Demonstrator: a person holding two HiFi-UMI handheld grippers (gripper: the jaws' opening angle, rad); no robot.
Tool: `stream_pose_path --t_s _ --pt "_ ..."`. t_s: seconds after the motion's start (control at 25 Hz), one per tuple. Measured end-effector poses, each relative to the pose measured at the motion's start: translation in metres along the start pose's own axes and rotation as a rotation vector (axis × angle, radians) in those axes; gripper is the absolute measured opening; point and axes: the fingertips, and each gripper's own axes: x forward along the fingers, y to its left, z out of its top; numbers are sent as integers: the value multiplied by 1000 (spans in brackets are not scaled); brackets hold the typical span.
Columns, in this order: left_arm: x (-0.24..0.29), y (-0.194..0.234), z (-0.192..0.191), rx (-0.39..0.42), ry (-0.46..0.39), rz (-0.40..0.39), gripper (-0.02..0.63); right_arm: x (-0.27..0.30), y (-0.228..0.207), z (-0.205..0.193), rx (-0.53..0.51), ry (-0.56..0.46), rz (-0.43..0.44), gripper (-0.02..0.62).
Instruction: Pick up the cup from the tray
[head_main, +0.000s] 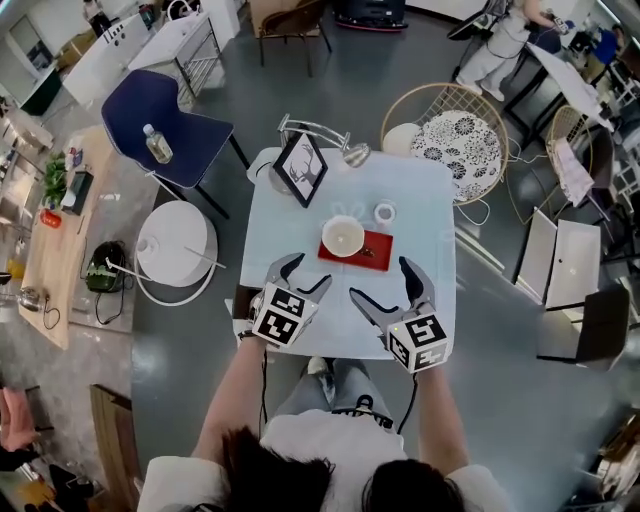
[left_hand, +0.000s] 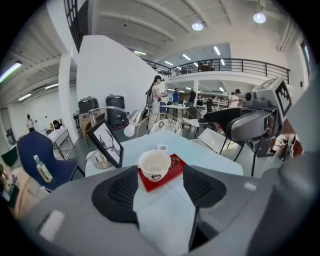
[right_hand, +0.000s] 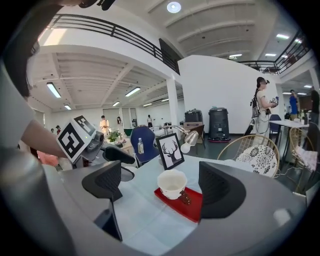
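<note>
Lining up on the white ceramic cup (head_main: 343, 236) right now, so we're at the approach stage and nothing is grabbed yet. The cup sits upright on the left end of the small red rectangular tray (head_main: 378, 252), which lies near the middle of the pale square table (head_main: 425, 195). A black-framed deer picture (head_main: 301, 168) stands behind it, and a little white round dish (head_main: 385, 212) sits just beside the tray's far edge.

Both tools hover over the near edge of the table, short of the tray. The left gripper (head_main: 308, 272) has its jaws spread wide with only bare tabletop between the pads. The right gripper (head_main: 382, 282) is spread wide too and holding nothing. In both gripper views the cup shows up in the gap between the jaws, but clearly farther ahead, not touching either pad.

My read on the next move: pick one gripper, push it forward and a bit lower until the pads sit either side of the cup wall, then close and lift straight up. I'd go gently, since the tray looks light and could slide or come up with the cup if a jaw catches its edge.
</note>
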Motion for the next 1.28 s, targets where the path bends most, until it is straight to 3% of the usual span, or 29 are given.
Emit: stream_pose_path --t_s 0.2,0.4,0.6,0.8,1.0,1.16,1.28 --pt "38 12 -7 56 52 -2 265 36 -16 -18 -44 73 53 509" --pt "71 25 -27 123 156 -4 265 72 -30 -46 -74 140 88 511" --pt "96 32 -49 240 249 -2 265 100 -39 -74 -144 235 128 512" --pt "118 34 -45 245 221 -33 265 124 -53 -93 -198 289 153 512" --pt "130 37 -48 311 230 -74 270 141 -55 -99 -248 319 192 512" --pt "135 35 -52 312 249 -144 270 151 -51 -103 -289 338 249 511" --pt "142 27 -50 343 249 -192 270 155 -53 -102 -323 342 279 473"
